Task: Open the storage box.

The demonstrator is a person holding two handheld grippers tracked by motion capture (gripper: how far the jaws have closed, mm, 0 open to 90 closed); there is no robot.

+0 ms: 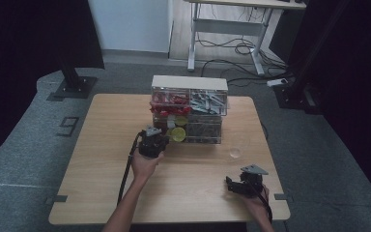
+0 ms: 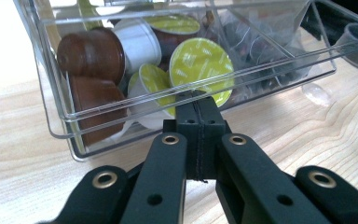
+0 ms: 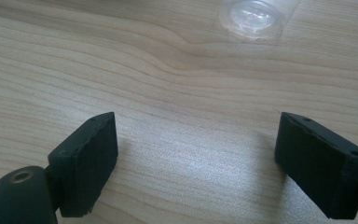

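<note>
My left gripper (image 2: 198, 99) (image 1: 165, 137) is at the front of a pulled-out clear plastic drawer (image 2: 56, 122) holding several coffee capsules, green-lidded, brown and white. Its jaws are pressed together on the lower rim of a green-lidded capsule (image 2: 204, 65) (image 1: 178, 134), whose lid tilts toward the camera. A brown capsule (image 2: 92, 52) lies at the drawer's left. My right gripper (image 3: 196, 158) (image 1: 235, 181) rests low over the table near its front right corner, jaws wide apart with nothing between them.
The drawer belongs to a clear drawer cabinet (image 1: 189, 83) with a white top at the table's back middle; its upper drawers hold red and grey items. A small clear plastic cup (image 3: 257, 16) (image 1: 235, 153) stands on the wooden table (image 1: 101, 169) ahead of the right gripper.
</note>
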